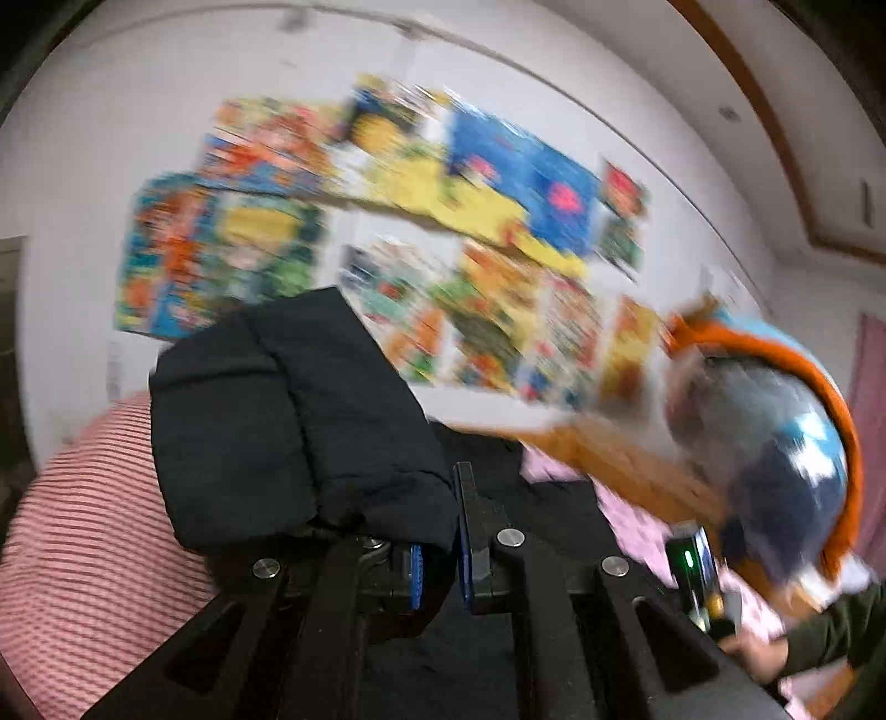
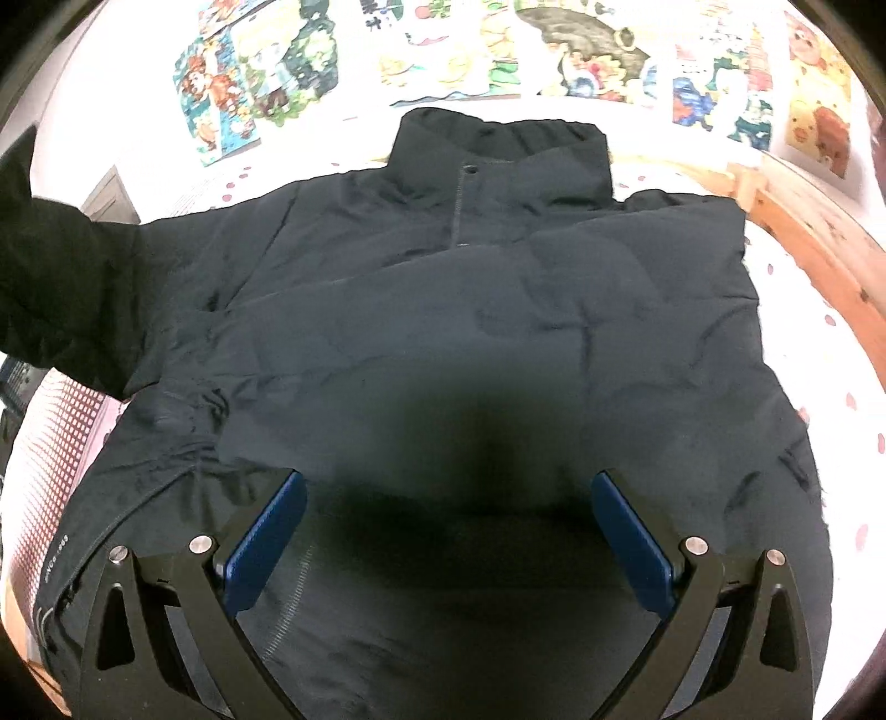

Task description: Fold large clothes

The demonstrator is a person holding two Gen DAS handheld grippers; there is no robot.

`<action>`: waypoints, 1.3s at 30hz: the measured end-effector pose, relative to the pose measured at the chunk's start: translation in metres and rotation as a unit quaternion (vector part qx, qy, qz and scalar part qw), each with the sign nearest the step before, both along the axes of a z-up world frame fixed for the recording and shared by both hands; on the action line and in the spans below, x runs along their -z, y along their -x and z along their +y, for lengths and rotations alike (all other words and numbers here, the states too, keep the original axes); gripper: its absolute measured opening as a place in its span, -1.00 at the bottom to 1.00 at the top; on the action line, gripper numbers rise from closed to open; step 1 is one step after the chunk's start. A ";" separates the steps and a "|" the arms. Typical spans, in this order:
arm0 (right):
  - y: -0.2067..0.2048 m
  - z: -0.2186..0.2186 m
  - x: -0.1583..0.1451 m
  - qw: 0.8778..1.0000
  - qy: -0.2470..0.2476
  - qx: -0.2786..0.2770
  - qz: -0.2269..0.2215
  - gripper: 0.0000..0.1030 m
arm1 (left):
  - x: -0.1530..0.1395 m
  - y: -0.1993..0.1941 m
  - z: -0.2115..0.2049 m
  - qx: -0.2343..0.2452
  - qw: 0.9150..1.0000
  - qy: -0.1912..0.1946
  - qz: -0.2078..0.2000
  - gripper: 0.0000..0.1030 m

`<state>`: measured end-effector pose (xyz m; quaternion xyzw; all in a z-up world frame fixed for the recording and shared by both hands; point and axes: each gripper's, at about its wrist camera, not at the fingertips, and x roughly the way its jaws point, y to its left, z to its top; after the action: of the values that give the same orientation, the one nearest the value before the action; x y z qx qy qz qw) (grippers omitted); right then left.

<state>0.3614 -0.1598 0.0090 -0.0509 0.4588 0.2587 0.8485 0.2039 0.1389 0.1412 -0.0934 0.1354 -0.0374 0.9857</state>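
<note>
One dark jacket (image 2: 443, 310) lies spread on a bed (image 2: 830, 354) covered by a white sheet with pink spots, a wooden bed frame (image 2: 797, 232) showing along the right edge in the right wrist view. The wall behind the bed is white and carries many bright cartoon posters (image 2: 554, 50); in the left wrist view the same posters (image 1: 387, 221) are smeared by motion blur. A red-and-white striped cloth (image 1: 83, 554) sits at the left of both views.

In the left wrist view, a blurred orange and blue object (image 1: 786, 454) fills the right side, too smeared to name. Below it a hand (image 1: 758, 653) in a dark green cuff holds a device with a green light.

The jacket lies front up, collar (image 2: 498, 149) toward the wall and hem toward the right camera, so its long axis runs away from that camera. One sleeve is folded across the chest; the other sleeve (image 1: 288, 421) is lifted off to the left.

The left gripper (image 1: 443, 559) is clamped on that sleeve, the puffy cloth bunched above its blue pads. The right gripper (image 2: 448, 531) hangs over the jacket's lower part, jaws wide apart and holding nothing.
</note>
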 end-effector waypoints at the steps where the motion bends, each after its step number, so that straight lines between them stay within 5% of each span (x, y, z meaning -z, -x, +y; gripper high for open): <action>1: -0.001 -0.005 0.000 1.000 0.001 0.004 0.000 0.96 | 0.004 -0.005 -0.010 0.015 1.000 -0.008 0.011 -0.82; 4: -0.003 -0.018 -0.001 1.000 0.004 0.013 -0.003 0.96 | 0.023 -0.024 -0.044 0.069 0.995 -0.037 0.058 -0.82; 9: -0.007 -0.035 0.002 0.999 0.012 0.029 -0.004 0.96 | 0.064 -0.048 -0.088 0.145 0.975 -0.082 0.145 -0.82; 16: -0.016 -0.050 0.014 0.998 0.024 0.050 0.004 0.96 | 0.122 -0.061 -0.120 0.164 0.947 -0.109 0.254 -0.80; 20: -0.019 -0.056 0.020 0.998 0.021 0.058 0.014 0.96 | 0.137 -0.057 -0.123 0.175 0.936 -0.104 0.286 -0.44; 21: -0.020 -0.059 0.022 0.998 0.010 0.057 0.021 0.96 | 0.138 -0.055 -0.123 0.180 0.935 -0.099 0.288 -0.34; 23: -0.021 -0.064 0.022 0.998 -0.021 0.052 0.033 0.96 | 0.136 -0.050 -0.121 0.183 0.937 -0.091 0.282 0.38; 25: -0.023 -0.069 0.019 0.996 -0.064 0.045 0.040 0.96 | 0.132 -0.042 -0.116 0.180 0.943 -0.084 0.267 0.58; 31: -0.024 -0.076 0.019 0.978 -0.181 0.015 0.100 0.96 | 0.124 -0.035 -0.098 0.163 0.947 -0.067 0.268 0.58; 36: -0.020 -0.066 0.045 0.978 -0.148 0.007 0.150 0.96 | 0.113 -0.036 -0.066 0.110 0.959 -0.038 0.259 0.59; 39: -0.013 -0.058 0.050 0.984 -0.115 -0.010 0.137 0.91 | 0.109 -0.037 -0.039 0.055 0.965 -0.010 0.258 0.59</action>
<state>0.3742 -0.2173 -0.0415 0.0783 0.5376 0.3228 0.7750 0.2409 0.1002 0.0320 -0.0824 0.3904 -0.0652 0.9146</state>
